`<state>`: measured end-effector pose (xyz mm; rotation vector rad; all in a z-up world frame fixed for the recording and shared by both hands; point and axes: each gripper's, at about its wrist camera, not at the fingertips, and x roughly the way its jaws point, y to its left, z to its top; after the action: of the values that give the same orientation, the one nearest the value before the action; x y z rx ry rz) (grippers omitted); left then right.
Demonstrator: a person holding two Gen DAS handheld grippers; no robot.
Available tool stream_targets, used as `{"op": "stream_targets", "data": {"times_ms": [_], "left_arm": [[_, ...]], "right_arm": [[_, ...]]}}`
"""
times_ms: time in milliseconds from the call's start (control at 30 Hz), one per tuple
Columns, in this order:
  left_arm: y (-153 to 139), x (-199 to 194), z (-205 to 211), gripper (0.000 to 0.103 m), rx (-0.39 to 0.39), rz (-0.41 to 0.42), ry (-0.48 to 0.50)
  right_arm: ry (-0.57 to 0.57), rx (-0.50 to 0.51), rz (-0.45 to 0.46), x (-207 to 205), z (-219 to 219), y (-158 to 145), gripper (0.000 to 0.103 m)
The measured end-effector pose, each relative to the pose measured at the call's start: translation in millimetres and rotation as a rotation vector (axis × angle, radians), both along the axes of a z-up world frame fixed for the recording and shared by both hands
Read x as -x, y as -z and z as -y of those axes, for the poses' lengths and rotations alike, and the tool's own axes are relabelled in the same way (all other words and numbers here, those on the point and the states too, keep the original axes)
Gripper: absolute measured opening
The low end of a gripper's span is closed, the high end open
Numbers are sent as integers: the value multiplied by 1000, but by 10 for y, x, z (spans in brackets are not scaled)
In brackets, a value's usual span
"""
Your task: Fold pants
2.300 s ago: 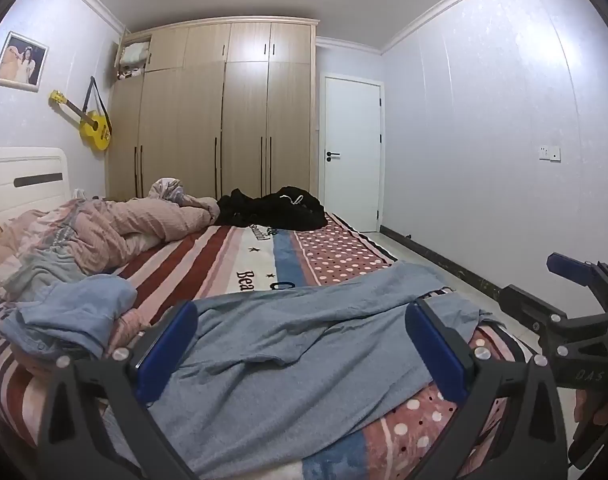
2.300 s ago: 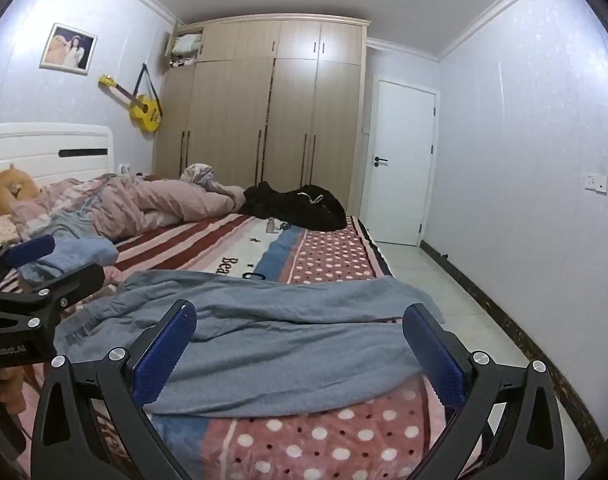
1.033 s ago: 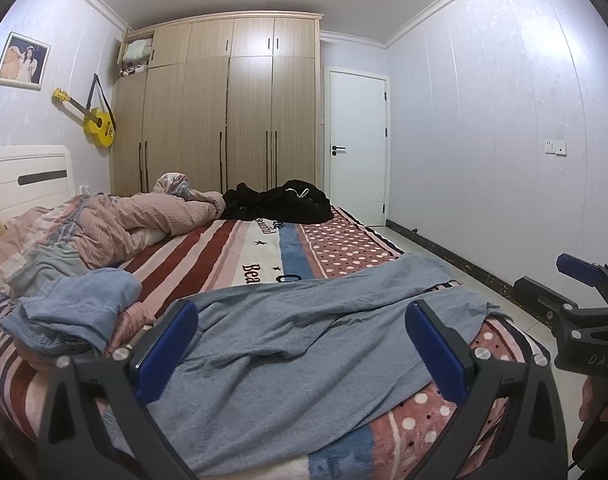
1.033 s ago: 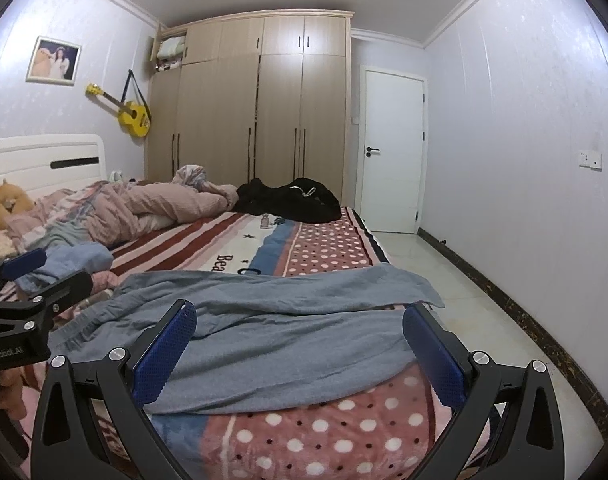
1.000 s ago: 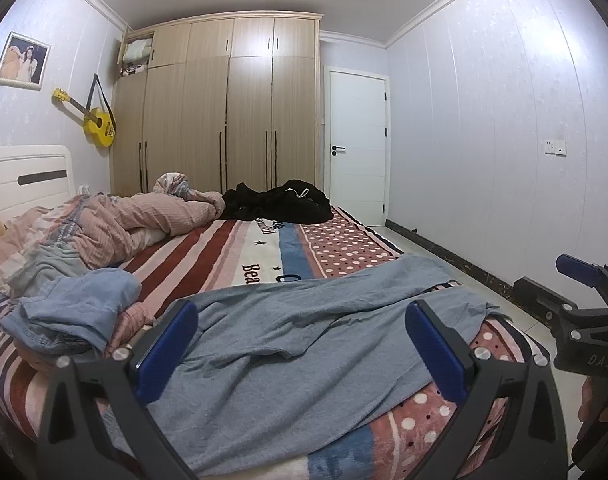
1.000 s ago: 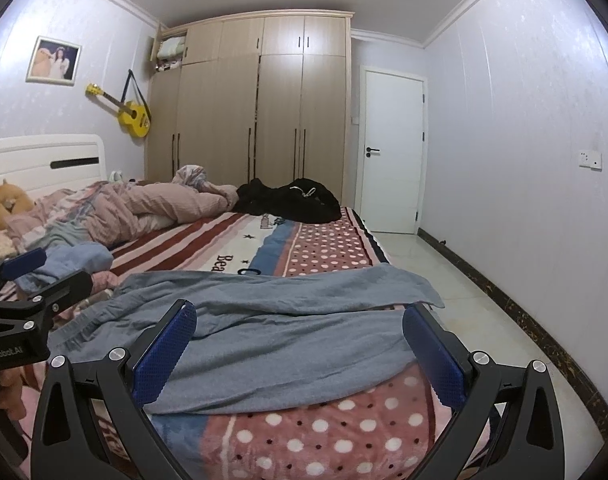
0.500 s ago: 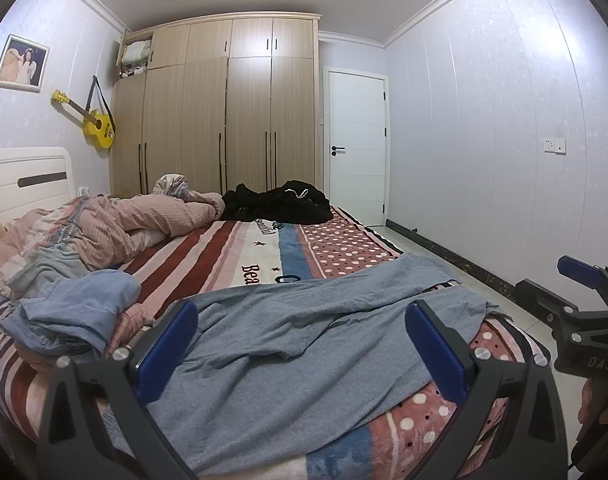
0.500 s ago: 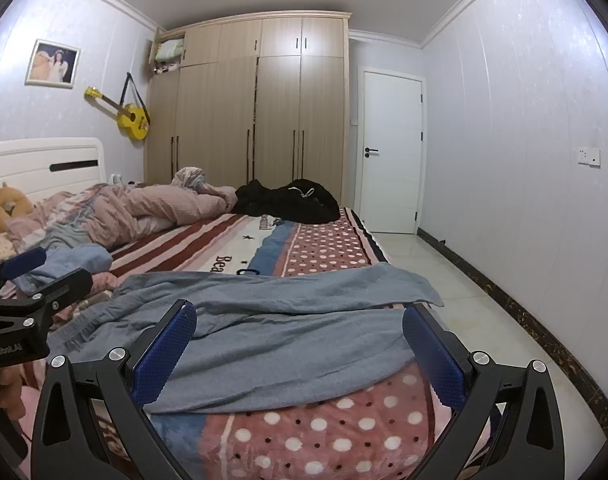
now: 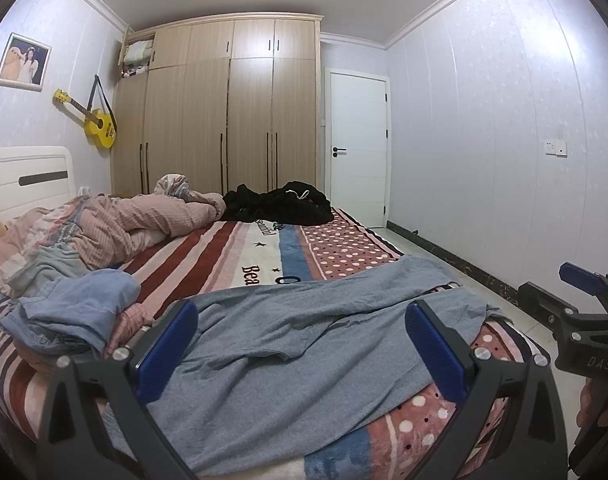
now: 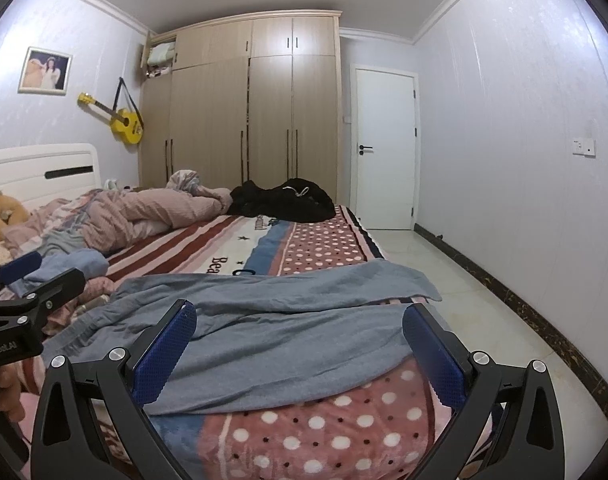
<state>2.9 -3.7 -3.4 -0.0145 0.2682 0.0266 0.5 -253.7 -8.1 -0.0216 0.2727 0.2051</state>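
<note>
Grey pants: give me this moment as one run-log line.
stage: pre-grasp | grey pants: spread unfolded on bed | left gripper: open, empty | right gripper: open, empty | contact: none

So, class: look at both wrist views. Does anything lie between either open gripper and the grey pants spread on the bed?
Nothing visible does. The grey pants lie uncovered just ahead of the left gripper and the right gripper. The crumpled blue garment sits off to the left, beside the pants, not on them.
</note>
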Motion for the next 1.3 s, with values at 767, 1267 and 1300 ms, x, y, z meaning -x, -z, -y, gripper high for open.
{"op": "stream_targets", "data": {"times_ms": [767,1267,1300], "left_arm": [[208,-75,-342,102,83,-56,-45],[1645,-148,-1845,102,366,-391,-439],[1705,-158,-1887,102,393,-400,-433]], "right_arm": [[-48,-13,-57,-273,78,153,102],[97,-108,-298,-943,707,1005,102],[100,-113,-306,-944,724,1028,102]]}}
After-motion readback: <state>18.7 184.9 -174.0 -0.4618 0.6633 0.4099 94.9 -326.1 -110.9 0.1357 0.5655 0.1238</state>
